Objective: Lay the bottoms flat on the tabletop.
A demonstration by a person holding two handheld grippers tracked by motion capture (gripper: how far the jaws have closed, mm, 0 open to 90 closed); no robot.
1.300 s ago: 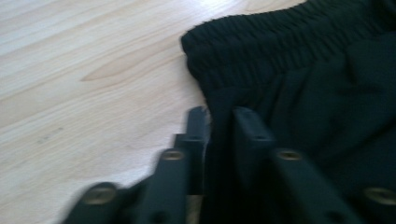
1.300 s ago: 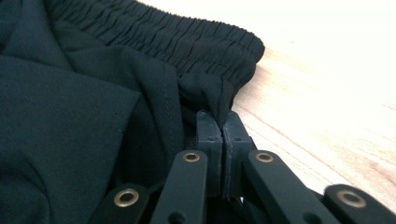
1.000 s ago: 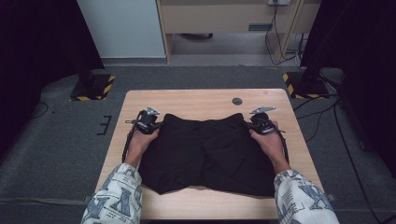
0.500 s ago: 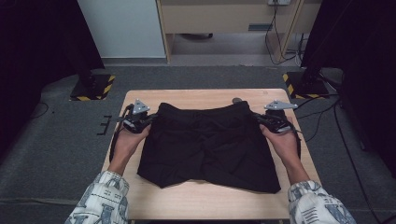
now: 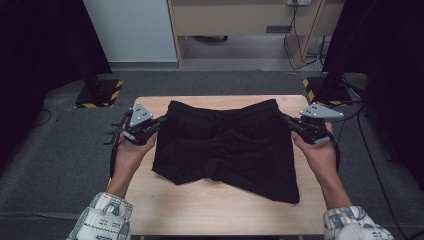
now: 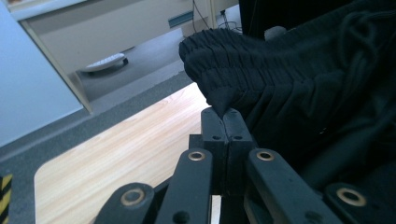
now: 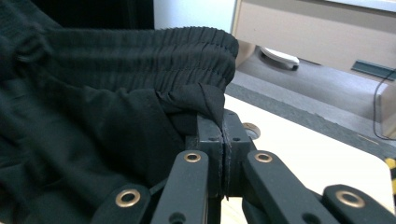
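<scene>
one pair of black shorts [image 5: 227, 145], centre of frame; one wooden worktop [image 5: 210, 210]; two grippers: left gripper [image 5: 159, 122], right gripper [image 5: 289, 121]; two yellow-and-black striped floor bases, one at upper left [image 5: 100, 93], one at upper right [image 5: 325, 90].

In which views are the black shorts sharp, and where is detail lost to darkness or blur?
High view: the black shorts read as a dark mass with faint folds, and the room's sides are near black. Left gripper view: the waistband ribs are sharp, the near linkage soft. Right gripper view: likewise, with lower fabric lost in shadow.
</scene>
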